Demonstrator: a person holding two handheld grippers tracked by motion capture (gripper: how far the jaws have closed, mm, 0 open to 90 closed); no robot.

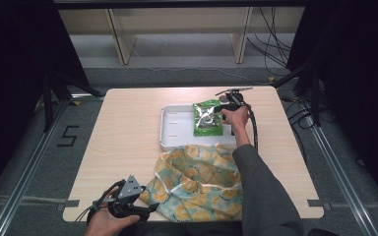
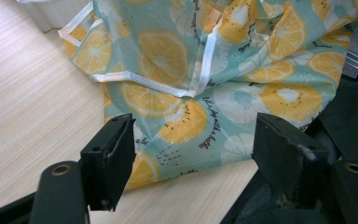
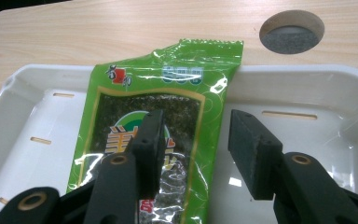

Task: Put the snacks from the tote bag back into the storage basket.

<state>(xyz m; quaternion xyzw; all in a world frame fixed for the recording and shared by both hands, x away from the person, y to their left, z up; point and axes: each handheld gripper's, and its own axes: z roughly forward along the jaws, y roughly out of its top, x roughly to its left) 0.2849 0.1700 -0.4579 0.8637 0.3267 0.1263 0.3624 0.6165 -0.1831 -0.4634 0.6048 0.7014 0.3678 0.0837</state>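
Observation:
A green seaweed snack packet lies in a white tray at the middle of the table, its top end resting on the tray's rim. My right gripper is at the packet's right side. In the right gripper view the packet has one jaw over its printed face and the other jaw over the bare tray; the right gripper is open, with the packet's edge in the gap. My left gripper stands open at the table's front edge, pointing at a lemon-print cloth bag.
The cloth bag lies crumpled ahead of the left gripper, its white-trimmed hem toward the tray. A round cable hole is cut in the tabletop beyond the tray. A sleeved right forearm crosses the bag. Bare wood spreads over the table's left half.

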